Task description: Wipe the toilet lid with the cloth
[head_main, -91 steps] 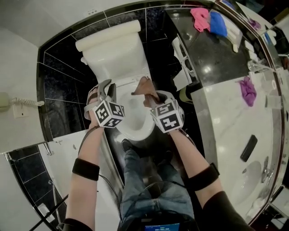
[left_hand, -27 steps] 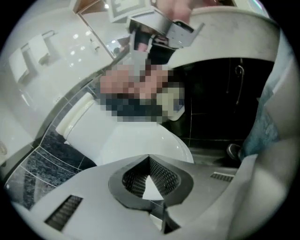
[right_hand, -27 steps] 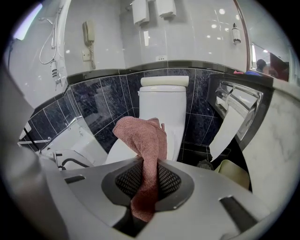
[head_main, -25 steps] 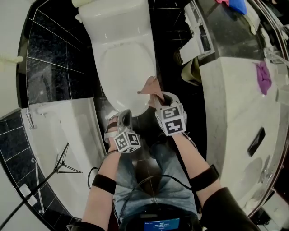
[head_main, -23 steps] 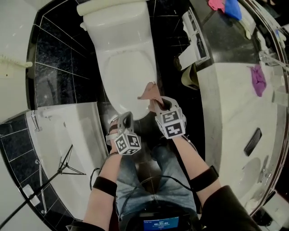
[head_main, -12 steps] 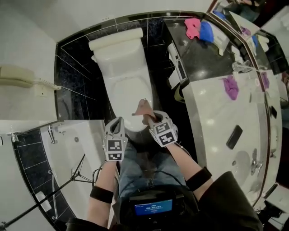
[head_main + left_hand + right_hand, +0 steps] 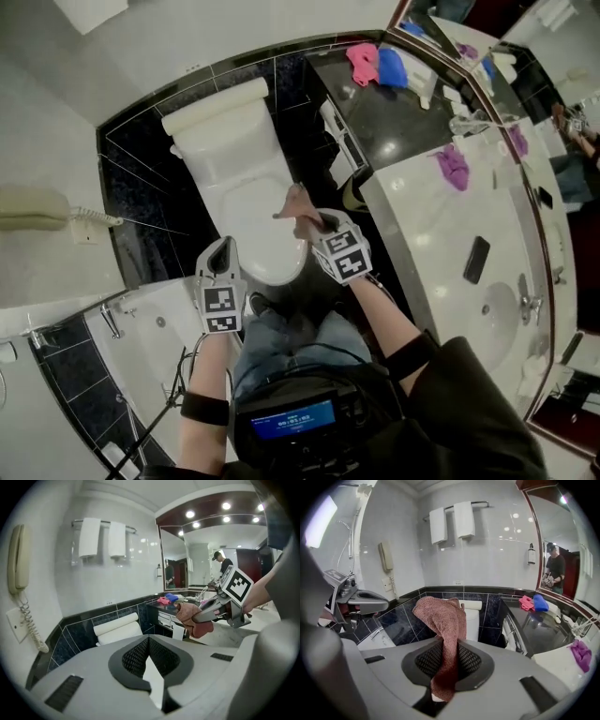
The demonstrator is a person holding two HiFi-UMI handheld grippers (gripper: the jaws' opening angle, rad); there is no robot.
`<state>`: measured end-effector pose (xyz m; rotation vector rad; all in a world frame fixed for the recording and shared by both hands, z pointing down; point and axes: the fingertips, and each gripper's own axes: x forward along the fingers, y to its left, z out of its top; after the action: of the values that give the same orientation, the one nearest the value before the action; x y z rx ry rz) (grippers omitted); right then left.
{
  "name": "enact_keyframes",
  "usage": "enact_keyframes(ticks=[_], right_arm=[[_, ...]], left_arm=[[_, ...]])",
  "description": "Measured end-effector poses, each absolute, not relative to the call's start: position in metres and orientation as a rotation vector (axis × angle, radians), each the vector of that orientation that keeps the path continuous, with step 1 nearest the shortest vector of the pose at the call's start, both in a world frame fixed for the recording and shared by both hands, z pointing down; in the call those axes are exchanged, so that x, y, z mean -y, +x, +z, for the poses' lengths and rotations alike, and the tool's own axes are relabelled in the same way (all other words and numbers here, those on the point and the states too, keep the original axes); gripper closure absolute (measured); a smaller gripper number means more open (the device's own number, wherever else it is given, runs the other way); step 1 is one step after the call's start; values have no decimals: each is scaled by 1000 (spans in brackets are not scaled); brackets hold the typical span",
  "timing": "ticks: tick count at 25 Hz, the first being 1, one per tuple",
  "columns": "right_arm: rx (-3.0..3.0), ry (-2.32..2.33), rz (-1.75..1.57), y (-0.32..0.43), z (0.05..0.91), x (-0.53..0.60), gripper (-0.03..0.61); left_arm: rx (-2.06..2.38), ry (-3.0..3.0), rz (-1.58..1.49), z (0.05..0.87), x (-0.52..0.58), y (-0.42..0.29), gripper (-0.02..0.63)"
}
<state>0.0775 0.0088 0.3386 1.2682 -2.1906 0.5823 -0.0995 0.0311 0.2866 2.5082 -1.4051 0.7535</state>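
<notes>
The white toilet (image 7: 246,202) stands with its lid down, seen from above in the head view. My right gripper (image 7: 312,223) hovers over the lid's right front, shut on a brownish-pink cloth (image 7: 297,203). In the right gripper view the cloth (image 7: 444,620) rises from between the pads and flops over, hiding part of the toilet (image 7: 472,616). My left gripper (image 7: 221,255) is raised at the bowl's left front, shut and empty. In the left gripper view its jaws (image 7: 149,645) meet with nothing between them, and the right gripper (image 7: 220,610) with the cloth (image 7: 193,619) shows ahead.
A black and white vanity counter (image 7: 412,211) runs along the right with pink (image 7: 362,62), blue (image 7: 392,66) and purple (image 7: 453,167) cloths and a dark phone (image 7: 476,260). A bathtub (image 7: 141,323) lies at the left. A wall phone (image 7: 37,211) and towels (image 7: 452,520) hang on the walls.
Both grippers have risen from the front of the toilet, the left one from low below the bowl's rim. The cloth stays in the right gripper. The head view takes in more of the room.
</notes>
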Motion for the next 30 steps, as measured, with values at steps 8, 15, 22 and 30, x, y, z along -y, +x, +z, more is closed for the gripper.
enact_keyframes(ticks=[8,15,22,30], right_arm=[[2013,1507,577,181,329,50,495],[1914,1542,594,281,358,113,495],[1817,1494,572,357,389,170,494],[1813,1379,575,387,424,206,489]], left_arm=[[1286,2617,722,261,30,-57,614],[1313,2594,728,262,78,4,614],[1338,2563,760,279,110,57,614],[1390,2481,787,305,130,78,614]])
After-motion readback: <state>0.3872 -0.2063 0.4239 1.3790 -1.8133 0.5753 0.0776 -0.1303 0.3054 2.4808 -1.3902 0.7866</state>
